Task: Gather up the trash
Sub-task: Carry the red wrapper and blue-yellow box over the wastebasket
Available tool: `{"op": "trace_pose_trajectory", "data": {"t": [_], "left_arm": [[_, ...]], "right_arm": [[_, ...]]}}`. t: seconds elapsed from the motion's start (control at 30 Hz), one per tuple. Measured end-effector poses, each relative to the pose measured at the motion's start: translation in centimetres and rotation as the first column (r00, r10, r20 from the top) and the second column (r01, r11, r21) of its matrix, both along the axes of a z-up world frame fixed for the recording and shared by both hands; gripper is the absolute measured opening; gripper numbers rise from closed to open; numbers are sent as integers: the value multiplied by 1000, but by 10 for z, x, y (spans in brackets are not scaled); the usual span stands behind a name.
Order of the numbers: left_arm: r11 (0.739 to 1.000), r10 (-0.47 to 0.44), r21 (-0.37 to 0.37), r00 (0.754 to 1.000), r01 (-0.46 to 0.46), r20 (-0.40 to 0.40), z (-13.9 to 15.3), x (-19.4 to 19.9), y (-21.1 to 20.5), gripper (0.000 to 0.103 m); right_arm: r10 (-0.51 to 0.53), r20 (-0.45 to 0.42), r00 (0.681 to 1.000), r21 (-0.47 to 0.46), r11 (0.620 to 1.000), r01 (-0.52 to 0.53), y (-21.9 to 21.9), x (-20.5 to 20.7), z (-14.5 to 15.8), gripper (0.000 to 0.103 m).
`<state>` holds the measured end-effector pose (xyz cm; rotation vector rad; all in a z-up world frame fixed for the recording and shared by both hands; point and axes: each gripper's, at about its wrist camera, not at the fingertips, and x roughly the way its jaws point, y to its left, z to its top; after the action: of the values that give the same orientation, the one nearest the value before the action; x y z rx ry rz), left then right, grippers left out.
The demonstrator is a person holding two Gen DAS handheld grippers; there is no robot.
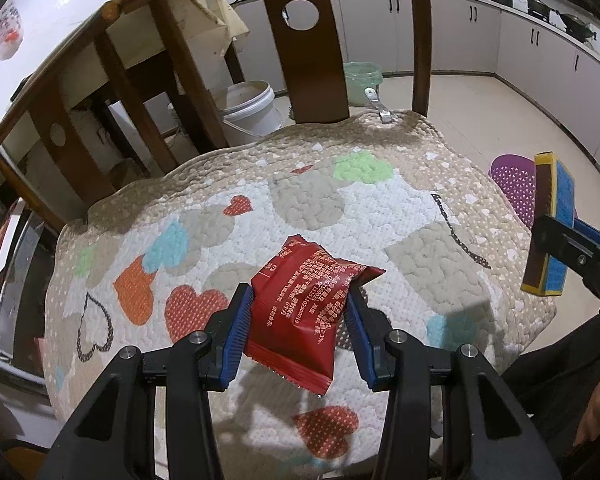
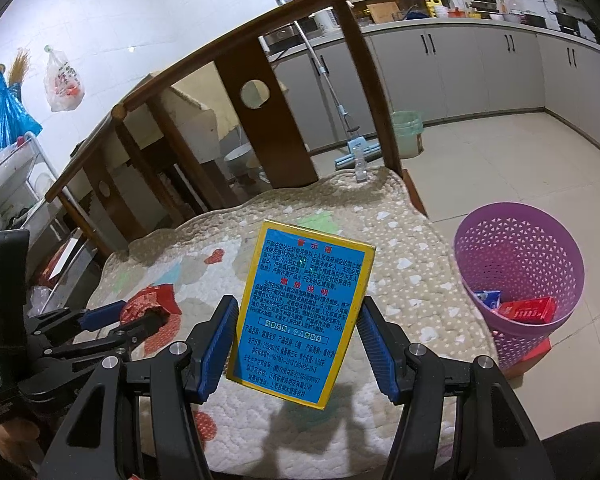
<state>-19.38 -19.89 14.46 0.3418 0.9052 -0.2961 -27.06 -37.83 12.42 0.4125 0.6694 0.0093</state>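
My left gripper (image 1: 300, 304) is shut on a red snack wrapper (image 1: 304, 308), held just above the quilted heart-pattern cushion (image 1: 228, 184) of a wooden chair. My right gripper (image 2: 298, 324) is shut on a flat blue box with a yellow border (image 2: 302, 308), held upright above the cushion's right part (image 2: 404, 248). The box also shows at the right edge of the left wrist view (image 1: 550, 228). The left gripper with the wrapper (image 2: 152, 300) shows at the left of the right wrist view. A purple mesh waste basket (image 2: 520, 280) stands on the floor right of the chair, holding red and blue packets.
The chair's wooden backrest (image 1: 300, 40) rises behind the cushion. A white bucket (image 1: 248, 108) and a green-lined bin (image 1: 362, 80) stand on the floor behind it. A mop (image 2: 352, 148) leans near grey cabinets (image 2: 480, 68). A metal rack (image 2: 16, 184) stands at left.
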Motion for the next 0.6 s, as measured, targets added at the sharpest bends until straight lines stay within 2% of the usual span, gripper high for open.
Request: {"op": "trace_pose_trajectory", "data": {"t": [0.17,0.6], "left_arm": [[999,-46,5,999,47,-29,-1,9,-22,45],[988,-154,1,988,154,11,8,30,-109,45]], "right_arm": [[-31,-12,999,16,999,31,-25,4,-8,65],[-170,-4,985,5,985,170,-127,21,-18,65]]}}
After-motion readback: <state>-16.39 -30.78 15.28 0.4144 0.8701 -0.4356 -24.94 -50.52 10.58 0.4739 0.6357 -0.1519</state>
